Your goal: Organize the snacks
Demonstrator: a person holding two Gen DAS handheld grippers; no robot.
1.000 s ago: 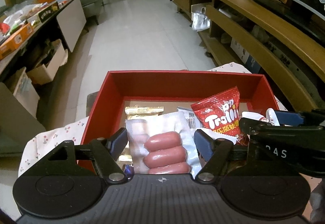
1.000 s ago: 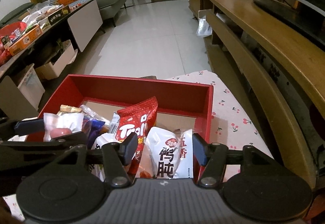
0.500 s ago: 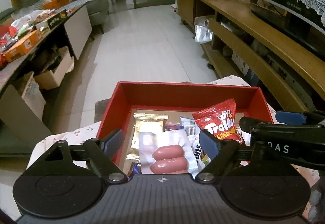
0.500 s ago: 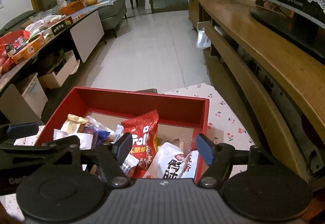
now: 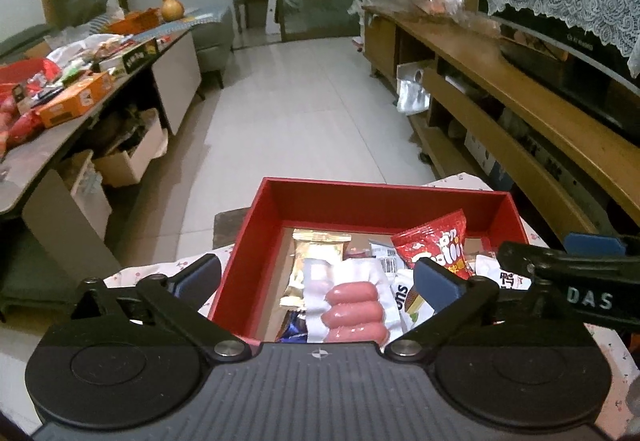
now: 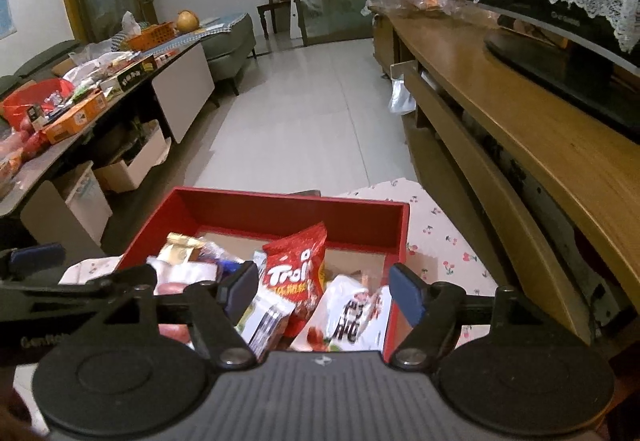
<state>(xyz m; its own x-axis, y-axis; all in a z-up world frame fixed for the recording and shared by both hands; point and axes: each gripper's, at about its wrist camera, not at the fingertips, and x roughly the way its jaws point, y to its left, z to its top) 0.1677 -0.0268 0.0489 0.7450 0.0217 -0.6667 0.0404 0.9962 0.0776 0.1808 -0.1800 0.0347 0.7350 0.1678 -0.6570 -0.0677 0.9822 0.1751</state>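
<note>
Sausage pack (image 5: 352, 305) below opening left hand-held gripper (image 5: 316, 277); untouched

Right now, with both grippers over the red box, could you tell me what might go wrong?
The red gummy bag stands propped on other packets and could tip over. The left gripper is opening over the sausage pack, near the right gripper; they might bump. The red box sits near the cloth's edge.

The sausage pack (image 5: 352, 311) is cut off at its near end by the left gripper (image 5: 318, 275) body. A white pouch (image 6: 352, 317) shows blurred, unreadable print. The red box (image 5: 384, 197) hides its near wall behind both grippers.
</note>
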